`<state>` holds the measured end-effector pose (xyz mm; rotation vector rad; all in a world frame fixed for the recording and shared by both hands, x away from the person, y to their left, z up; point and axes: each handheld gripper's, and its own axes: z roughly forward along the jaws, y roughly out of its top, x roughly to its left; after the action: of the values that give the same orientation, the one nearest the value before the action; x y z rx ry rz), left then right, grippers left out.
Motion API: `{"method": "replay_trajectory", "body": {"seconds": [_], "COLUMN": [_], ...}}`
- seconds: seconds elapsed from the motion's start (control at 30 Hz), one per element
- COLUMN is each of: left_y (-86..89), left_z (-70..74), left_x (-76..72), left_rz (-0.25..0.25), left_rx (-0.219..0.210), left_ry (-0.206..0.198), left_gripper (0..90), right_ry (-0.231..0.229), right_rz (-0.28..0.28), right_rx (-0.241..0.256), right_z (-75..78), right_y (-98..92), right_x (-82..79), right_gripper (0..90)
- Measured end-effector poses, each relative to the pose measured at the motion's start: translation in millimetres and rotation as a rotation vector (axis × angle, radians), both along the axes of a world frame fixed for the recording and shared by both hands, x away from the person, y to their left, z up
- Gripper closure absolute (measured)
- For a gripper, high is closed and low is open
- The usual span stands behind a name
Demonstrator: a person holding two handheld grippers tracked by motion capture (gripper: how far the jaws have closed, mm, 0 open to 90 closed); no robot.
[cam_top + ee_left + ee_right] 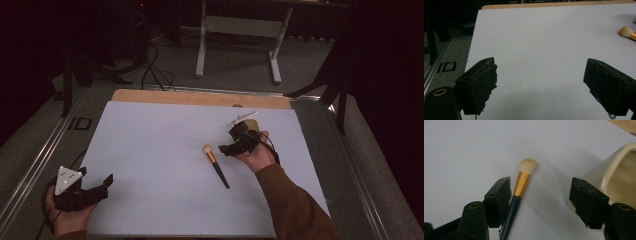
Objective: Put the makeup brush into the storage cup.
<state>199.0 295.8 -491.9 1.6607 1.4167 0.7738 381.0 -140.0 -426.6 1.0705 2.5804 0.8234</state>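
In the high view, the makeup brush [216, 166] lies flat on the white worktop [160, 150], its soft tip pointing to 11 o'clock. The right gripper [234, 146] sits just beside it at 2 o'clock, close to a cream cup [251, 124]. The left gripper [102, 186] rests far off at 8 o'clock.

In the left gripper view, its jaws are wide apart and hold nothing.

In the right gripper view, the jaws are wide open. The brush [520, 192] lies against the left jaw, not squeezed. The cup [616, 175] is by the right jaw.
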Motion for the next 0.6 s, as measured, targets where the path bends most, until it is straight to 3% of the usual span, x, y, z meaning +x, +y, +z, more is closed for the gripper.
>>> {"method": "replay_trajectory", "body": {"seconds": [0.6], "left_y": [1.5], "left_z": [0.9], "left_x": [-1.6], "left_rz": [0.006], "left_rx": [-0.006], "left_ry": [-0.003], "left_gripper": [11.8], "right_ry": [0.041], "right_rz": [-0.018], "right_rx": [-0.032], "right_z": [-8.0], "right_y": [29.7], "right_x": [12.1], "right_gripper": [35.6]}}
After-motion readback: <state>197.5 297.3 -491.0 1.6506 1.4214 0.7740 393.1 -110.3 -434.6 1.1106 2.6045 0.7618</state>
